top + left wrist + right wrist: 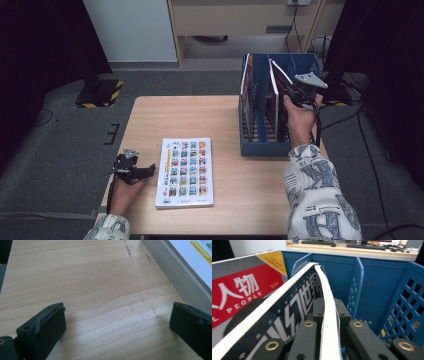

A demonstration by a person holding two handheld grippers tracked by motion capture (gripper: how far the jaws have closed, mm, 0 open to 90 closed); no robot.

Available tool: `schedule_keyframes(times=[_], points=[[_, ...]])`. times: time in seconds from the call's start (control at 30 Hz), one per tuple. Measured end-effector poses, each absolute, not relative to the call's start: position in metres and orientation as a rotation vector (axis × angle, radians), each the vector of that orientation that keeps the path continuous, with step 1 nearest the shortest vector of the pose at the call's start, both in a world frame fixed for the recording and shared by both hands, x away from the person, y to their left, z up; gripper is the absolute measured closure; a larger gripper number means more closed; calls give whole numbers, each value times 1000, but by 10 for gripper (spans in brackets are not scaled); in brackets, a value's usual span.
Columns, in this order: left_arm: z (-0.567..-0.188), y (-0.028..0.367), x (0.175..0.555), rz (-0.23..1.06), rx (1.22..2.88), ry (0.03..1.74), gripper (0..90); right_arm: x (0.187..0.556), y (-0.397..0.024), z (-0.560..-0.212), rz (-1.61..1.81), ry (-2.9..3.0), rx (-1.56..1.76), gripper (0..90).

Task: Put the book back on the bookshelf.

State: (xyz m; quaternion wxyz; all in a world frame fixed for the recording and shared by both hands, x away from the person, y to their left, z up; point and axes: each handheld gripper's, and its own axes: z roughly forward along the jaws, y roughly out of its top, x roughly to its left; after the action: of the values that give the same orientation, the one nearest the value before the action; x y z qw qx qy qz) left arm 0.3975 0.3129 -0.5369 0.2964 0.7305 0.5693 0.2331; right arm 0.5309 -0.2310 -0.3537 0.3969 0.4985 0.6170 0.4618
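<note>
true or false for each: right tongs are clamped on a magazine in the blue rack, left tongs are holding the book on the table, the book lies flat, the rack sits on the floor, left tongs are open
1. The right tongs are clamped on a magazine in the blue rack. True.
2. The left tongs hold the book. False: nothing is between them, and the book lies beside them.
3. The book lies flat on the table. True.
4. The rack sits on the floor. False: it stands on the table, at its far right.
5. The left tongs are open. True.
</note>
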Motion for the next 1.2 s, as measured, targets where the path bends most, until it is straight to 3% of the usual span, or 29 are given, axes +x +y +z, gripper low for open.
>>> schedule_keyframes(times=[1.2], points=[[-537,312,398,618,1936,1512,0,543,-222,-350,1170,1473,1224,838]])
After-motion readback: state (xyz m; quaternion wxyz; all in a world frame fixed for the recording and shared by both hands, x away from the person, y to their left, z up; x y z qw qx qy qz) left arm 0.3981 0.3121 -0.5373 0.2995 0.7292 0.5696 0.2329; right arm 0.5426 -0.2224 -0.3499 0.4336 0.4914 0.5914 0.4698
